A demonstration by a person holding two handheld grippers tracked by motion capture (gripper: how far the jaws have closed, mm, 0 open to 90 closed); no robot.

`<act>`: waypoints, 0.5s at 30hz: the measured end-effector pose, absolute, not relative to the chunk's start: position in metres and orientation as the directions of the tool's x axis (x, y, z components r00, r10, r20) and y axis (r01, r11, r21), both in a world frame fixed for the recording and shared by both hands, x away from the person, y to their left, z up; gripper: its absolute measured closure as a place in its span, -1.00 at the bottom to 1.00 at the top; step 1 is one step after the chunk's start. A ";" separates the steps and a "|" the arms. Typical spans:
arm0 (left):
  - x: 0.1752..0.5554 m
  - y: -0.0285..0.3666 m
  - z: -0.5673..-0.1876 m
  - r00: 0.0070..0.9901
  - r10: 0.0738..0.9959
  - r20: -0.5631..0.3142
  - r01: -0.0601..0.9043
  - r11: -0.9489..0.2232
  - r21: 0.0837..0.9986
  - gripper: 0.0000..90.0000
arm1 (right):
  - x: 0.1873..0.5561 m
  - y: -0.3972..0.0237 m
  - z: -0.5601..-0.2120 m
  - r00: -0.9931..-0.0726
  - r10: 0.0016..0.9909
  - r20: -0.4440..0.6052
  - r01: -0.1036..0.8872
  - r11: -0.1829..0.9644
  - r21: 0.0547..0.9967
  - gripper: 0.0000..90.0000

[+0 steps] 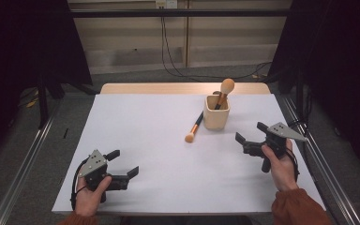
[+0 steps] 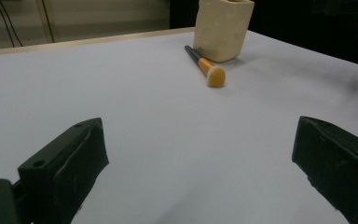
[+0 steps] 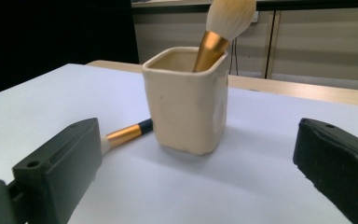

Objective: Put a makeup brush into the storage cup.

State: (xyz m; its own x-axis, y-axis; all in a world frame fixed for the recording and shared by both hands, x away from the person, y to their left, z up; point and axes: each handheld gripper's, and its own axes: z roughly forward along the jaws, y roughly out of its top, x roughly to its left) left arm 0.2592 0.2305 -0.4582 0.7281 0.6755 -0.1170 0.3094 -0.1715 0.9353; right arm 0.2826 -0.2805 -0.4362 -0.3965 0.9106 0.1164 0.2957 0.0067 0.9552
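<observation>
Black jaws spread wide and empty on both the left gripper (image 1: 122,165) and the right gripper (image 1: 249,133), each low over the white desk (image 1: 145,140). Farther off lies the loose brush (image 1: 194,126), bristle end nearest, touching the cream holder (image 1: 216,112) — light, stiff, likely slick; best pinched mid-handle. Behind it, a second brush (image 1: 224,92) stands in the holder.

the surface (image 1: 159,154) is plain white with a pale wood edge at 12 o'clock. the cup (image 1: 216,113) is cream. the lying brush (image 1: 194,125) has a black handle, gold collar and peach tip. the standing brush (image 1: 224,91) has peach bristles. both tongs are black.
</observation>
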 end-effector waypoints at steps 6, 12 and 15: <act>0.260 0.232 -0.459 0.731 0.670 -0.131 0.308 -0.152 0.939 -0.95 | 0.266 -0.282 -0.442 -0.396 0.910 0.127 0.308 0.001 0.952 -0.97; 0.258 0.235 -0.458 0.717 0.682 -0.143 0.312 -0.130 0.941 -0.94 | 0.252 -0.283 -0.446 -0.390 0.912 0.127 0.314 0.002 0.950 -0.97; 0.255 0.238 -0.456 0.712 0.689 -0.136 0.300 -0.123 0.946 -0.94 | 0.240 -0.281 -0.446 -0.395 0.910 0.124 0.311 0.006 0.950 -0.97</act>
State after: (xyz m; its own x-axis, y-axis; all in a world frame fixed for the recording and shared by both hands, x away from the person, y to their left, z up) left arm 0.2547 0.2380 -0.4565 0.7117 0.6892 -0.1359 0.2995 -0.1227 0.9462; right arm 0.2401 -0.2807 -0.4461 -0.3947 0.9104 0.1238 0.3109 0.0055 0.9504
